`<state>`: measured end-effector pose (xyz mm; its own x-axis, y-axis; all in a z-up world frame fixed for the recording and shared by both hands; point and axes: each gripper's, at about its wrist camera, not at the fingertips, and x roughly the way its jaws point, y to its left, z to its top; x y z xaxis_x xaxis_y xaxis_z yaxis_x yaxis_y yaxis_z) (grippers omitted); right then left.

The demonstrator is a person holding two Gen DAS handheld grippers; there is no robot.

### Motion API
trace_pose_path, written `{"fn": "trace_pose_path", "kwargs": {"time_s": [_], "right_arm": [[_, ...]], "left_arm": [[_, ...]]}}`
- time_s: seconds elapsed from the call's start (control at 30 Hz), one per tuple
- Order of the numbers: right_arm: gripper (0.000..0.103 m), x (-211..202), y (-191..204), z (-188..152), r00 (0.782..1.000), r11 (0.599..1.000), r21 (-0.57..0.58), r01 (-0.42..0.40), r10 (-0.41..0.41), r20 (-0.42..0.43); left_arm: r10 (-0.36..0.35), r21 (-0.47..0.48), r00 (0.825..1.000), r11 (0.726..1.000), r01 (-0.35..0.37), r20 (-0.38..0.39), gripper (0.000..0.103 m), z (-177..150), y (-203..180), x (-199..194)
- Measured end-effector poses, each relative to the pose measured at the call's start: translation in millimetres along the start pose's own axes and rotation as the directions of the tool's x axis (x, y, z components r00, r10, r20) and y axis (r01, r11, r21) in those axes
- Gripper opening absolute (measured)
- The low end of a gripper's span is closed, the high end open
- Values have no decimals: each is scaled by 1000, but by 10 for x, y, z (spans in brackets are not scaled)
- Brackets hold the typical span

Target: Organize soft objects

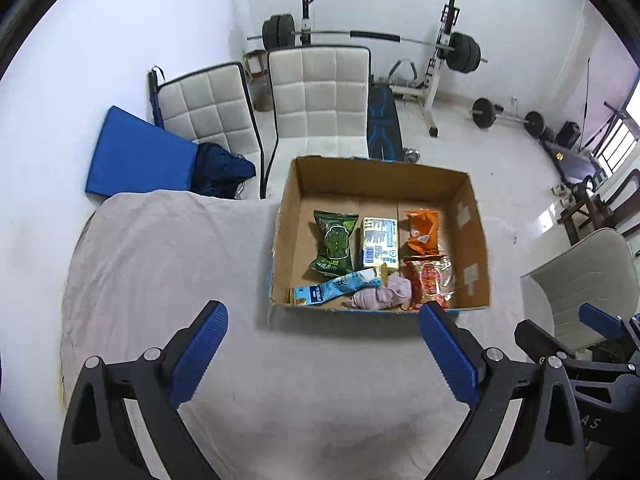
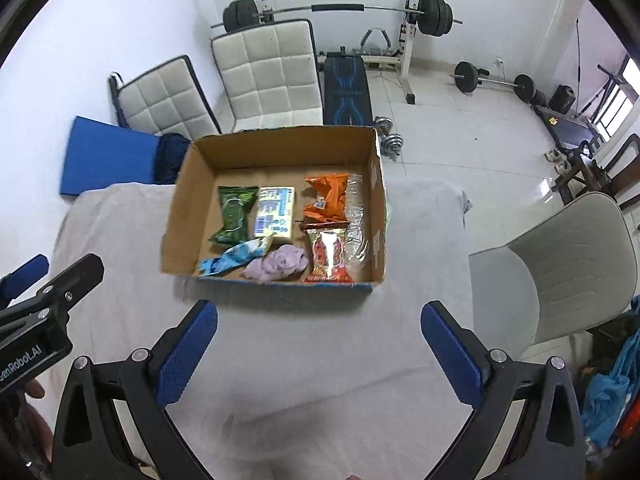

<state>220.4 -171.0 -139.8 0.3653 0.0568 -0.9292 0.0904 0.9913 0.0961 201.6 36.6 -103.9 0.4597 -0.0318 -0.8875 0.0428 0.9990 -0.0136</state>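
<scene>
An open cardboard box [image 1: 468,216] [image 2: 188,208] stands on a table under a pale cloth [image 1: 160,264] [image 2: 304,344]. In it lie a green snack bag [image 1: 334,246] [image 2: 232,212], a yellow pack [image 1: 378,242] [image 2: 275,211], an orange bag [image 1: 423,229] [image 2: 326,197], a red packet [image 1: 430,282] [image 2: 329,256], a light blue packet [image 1: 336,286] [image 2: 234,258] and a pink crumpled cloth [image 1: 382,296] [image 2: 280,266]. My left gripper [image 1: 322,314] is open and empty, just before the box's near wall. My right gripper [image 2: 320,314] is open and empty too, at the same near wall.
Two white padded chairs [image 1: 320,96] [image 2: 268,72] stand behind the table, with a blue mat [image 1: 140,152] [image 2: 108,156] to the left. A pale chair [image 1: 580,280] [image 2: 560,264] stands at the right. Barbell rack [image 1: 440,48] [image 2: 412,12] and weights sit on the floor behind.
</scene>
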Motion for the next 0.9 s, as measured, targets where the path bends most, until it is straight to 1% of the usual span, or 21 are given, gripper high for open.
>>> {"fn": "trace_pose_path", "kwargs": {"time_s": [0.1,0.4,0.63,0.77,0.9], "right_arm": [[103,-261,-29,-141,1000,1000,0,-5,5,21],[103,-1106,-65,-578,998,1000,-14,-20,20,52],[103,-1625,-38,-803,994,999,-31,-20,23,102],[103,-1810,-44,-860,993,1000,-28,-7,11,120],[103,-1946,-31,-910,991,999,-36,9,-4,137]], "left_arm": [[-14,-9,1000,1000,14,27,98,-93,5,-297],[-28,-1,998,1000,29,49,98,-333,-37,-997],[-27,11,998,1000,27,61,98,-513,-76,-1309],[-11,11,998,1000,10,63,98,-593,-70,-1430],[-21,-11,998,1000,21,53,98,-656,-24,-1490]]}}
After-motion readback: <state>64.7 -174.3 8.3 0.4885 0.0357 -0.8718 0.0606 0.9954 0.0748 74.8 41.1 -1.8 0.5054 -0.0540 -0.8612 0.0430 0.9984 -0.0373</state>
